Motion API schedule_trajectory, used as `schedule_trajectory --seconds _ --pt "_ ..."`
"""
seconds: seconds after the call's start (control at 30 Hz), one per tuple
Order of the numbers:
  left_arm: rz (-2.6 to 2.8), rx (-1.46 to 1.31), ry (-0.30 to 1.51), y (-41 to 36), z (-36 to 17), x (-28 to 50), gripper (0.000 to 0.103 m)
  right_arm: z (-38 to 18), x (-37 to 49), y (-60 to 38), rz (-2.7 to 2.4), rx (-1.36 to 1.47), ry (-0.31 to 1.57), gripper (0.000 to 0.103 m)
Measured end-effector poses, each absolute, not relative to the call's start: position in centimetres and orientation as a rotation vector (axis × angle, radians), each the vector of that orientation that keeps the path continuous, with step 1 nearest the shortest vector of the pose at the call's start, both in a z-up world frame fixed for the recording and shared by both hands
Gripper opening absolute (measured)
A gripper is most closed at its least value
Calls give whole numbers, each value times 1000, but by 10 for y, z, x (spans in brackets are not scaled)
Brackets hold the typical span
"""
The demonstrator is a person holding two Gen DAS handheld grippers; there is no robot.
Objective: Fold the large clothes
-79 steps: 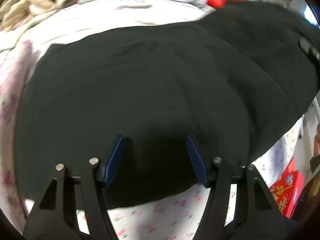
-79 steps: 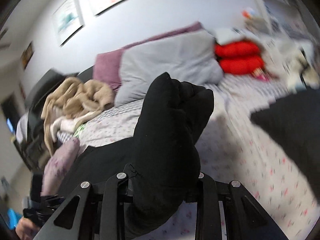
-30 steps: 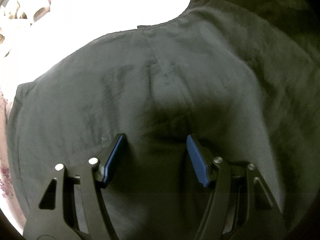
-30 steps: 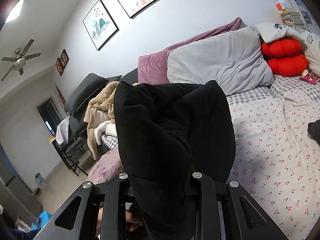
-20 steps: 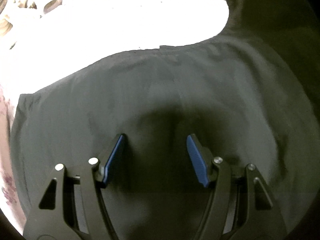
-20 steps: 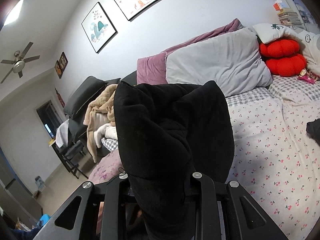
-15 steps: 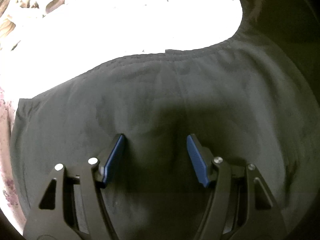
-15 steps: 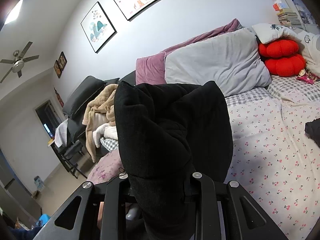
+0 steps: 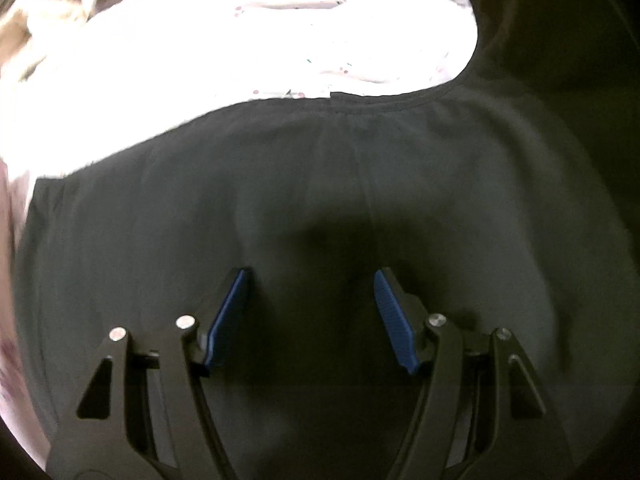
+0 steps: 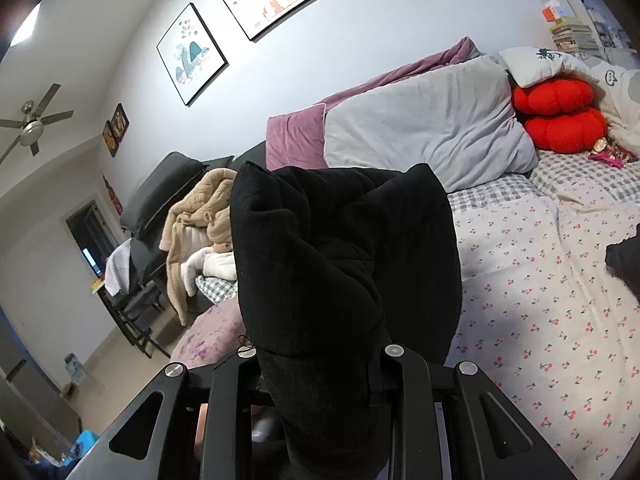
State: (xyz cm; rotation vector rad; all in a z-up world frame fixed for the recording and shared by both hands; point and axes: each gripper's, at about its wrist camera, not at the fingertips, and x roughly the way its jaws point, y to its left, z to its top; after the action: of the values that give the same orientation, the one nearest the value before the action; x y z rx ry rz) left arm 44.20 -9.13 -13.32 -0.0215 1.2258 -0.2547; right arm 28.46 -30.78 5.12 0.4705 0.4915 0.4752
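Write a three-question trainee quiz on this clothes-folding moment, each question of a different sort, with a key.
1. True or false: the left gripper is clamped on the black garment.
2. Multiple choice: what does the right gripper hold? A) a bunched end of black fabric B) the beige jacket C) nothing
3. Fill in: the two cushions stacked at the head of the bed are ____ in colour.

Key
1. False: its blue pads stand apart, open over the flat cloth.
2. A: the fabric stands up between its fingers, hiding the tips.
3. red
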Motion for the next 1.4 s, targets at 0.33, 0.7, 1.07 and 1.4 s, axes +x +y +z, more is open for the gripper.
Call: schedule_trajectory --seconds 0.33,0.7,1.07,1.4 --pt "-456 22 1162 -69 -139 280 66 70 296 -291 484 462 515 26" --pt "-461 -255 1098 7 -133 223 66 111 298 -186 509 190 550 26" --pt "-130 -662 942 195 -102 107 79 -39 270 81 732 -658 810 33" --pt "-152 -744 915 208 -86 109 79 -45 241 61 959 -591 873 75"
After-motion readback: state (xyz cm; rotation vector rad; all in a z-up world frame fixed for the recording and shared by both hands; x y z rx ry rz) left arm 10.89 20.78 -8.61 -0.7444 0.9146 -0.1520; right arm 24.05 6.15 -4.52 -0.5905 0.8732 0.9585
